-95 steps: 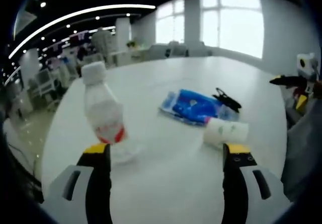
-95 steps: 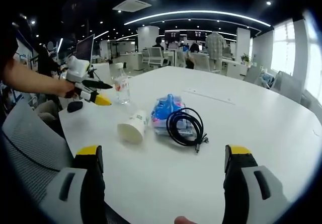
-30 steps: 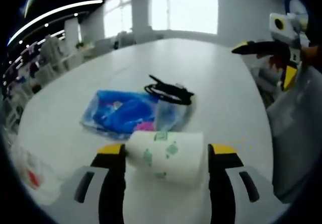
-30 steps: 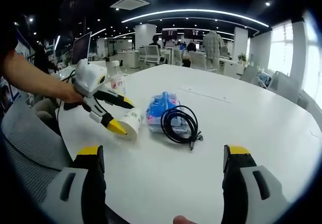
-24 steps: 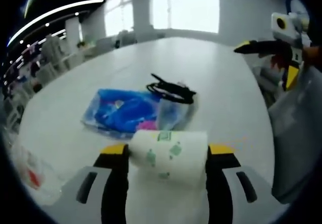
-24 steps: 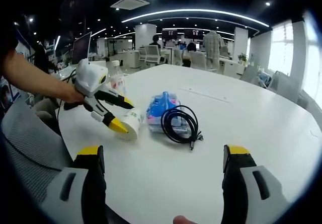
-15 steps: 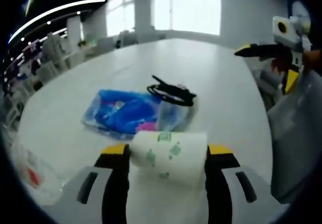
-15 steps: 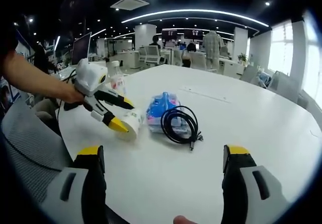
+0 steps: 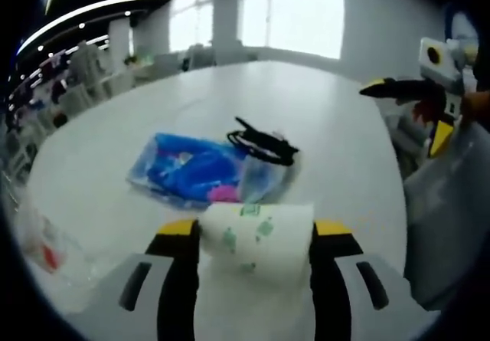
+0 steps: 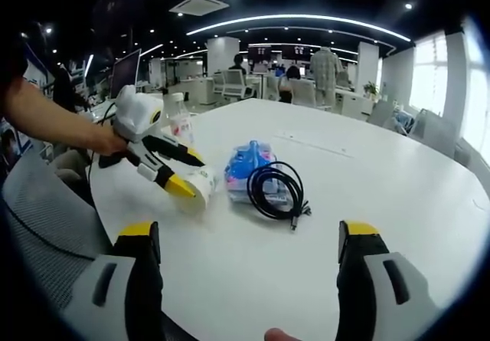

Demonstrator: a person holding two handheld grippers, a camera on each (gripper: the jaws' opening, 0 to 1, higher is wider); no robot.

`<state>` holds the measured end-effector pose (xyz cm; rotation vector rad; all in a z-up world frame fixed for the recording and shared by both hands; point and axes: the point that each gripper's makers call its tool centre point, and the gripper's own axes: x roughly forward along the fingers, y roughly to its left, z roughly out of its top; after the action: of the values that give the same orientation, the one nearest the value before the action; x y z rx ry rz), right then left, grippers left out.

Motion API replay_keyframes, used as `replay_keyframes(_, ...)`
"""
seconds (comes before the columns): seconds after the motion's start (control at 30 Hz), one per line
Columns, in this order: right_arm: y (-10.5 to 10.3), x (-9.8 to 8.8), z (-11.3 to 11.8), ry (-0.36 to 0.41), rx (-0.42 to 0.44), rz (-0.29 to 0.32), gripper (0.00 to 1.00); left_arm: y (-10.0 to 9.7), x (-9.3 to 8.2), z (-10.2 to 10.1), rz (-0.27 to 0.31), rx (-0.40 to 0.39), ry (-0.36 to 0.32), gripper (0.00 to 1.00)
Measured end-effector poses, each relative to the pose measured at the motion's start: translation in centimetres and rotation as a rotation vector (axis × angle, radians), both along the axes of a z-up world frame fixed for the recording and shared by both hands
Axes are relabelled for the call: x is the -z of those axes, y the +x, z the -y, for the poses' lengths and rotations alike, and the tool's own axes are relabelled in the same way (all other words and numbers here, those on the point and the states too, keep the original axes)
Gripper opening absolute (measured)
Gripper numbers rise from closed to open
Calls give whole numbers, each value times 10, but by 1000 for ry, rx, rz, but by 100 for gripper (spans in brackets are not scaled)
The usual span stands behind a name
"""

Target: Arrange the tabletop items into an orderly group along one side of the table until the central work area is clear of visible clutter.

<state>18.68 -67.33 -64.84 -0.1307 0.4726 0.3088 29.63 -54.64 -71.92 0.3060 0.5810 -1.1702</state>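
Observation:
A white paper cup (image 9: 256, 237) with green marks lies on its side between my left gripper's (image 9: 255, 232) jaws, which press on both of its ends. Beyond the cup lie a blue pouch (image 9: 191, 174) and a coiled black cable (image 9: 264, 145). A clear water bottle (image 9: 42, 253) is blurred at the left edge. In the right gripper view the left gripper (image 10: 174, 174) grips the cup (image 10: 199, 189), beside the pouch (image 10: 246, 166), the cable (image 10: 276, 189) and the upright bottle (image 10: 182, 129). My right gripper (image 10: 249, 237) stands open over the bare table (image 10: 367, 180), holding nothing.
A person's arm (image 10: 50, 120) holds the left gripper from the left. A grey mesh chair (image 10: 42, 222) stands at the table's near left edge. The right gripper (image 9: 417, 96) shows at the right edge of the left gripper view. Desks and chairs stand beyond the table.
The left gripper left the bottle, came to the lying cup and closed its jaws on the cup's ends. The right gripper has stayed where it was.

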Motion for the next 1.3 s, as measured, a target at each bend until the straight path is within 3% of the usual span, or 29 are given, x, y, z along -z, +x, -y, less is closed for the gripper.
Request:
replay_keyframes(0.07,0,0,0,0,-1,0,96,-2,-1,-1,-41,-19,-6,54)
replay_keyframes(0.23,0,0,-1,1,-5,0,95,-7,-2,-2,-75,-13,-18,54)
replay_keyframes(0.5,-1,0,-5,-4,-24,1,92,-18,-6,-4,-96,-7,-23,54)
replay_keyframes(1.13,-2,-4,-19,-59,-115,37,72,-48,-31,8,-120,-44,-39,54)
replay_keyframes(1.3,-4,-2,-24,-41,-149,14,61,-53,-41,14,-127,-67,-62,54)
